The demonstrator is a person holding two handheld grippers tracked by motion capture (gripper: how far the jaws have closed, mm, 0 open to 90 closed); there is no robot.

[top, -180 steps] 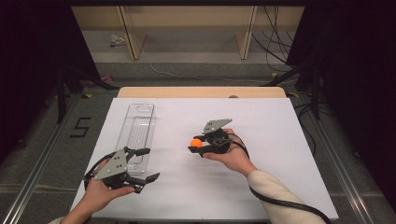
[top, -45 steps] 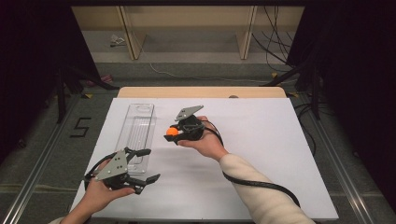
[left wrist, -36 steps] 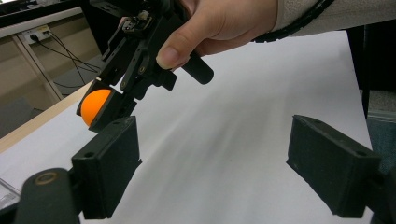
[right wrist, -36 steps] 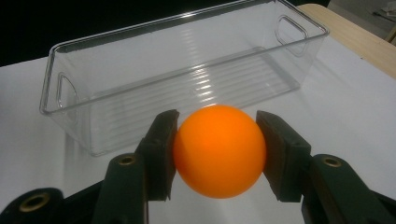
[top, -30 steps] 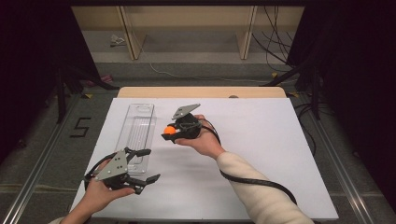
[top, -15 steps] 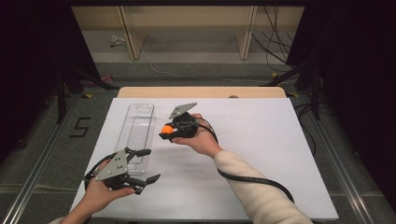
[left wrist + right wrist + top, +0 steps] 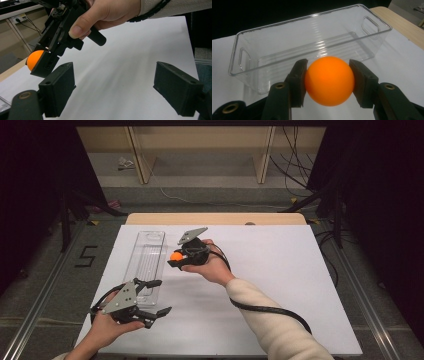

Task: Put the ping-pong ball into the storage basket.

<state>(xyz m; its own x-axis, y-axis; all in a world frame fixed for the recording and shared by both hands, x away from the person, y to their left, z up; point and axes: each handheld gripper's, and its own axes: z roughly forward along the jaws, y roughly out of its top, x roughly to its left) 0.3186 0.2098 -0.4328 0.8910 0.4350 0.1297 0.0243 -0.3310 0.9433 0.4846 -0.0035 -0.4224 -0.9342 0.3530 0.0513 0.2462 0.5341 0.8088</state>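
Near the middle of the white table (image 7: 280,270), an orange ball (image 7: 175,256) was clamped between the jaws of the right gripper (image 7: 178,258), just at three o'clock of the clear bin (image 7: 146,262), while the left gripper (image 7: 156,297), at seven o'clock, was held wide and empty.

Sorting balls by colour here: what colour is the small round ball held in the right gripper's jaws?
Plain orange, no pattern. The small round ball, clamped in the right gripper, shows best in the right gripper view.
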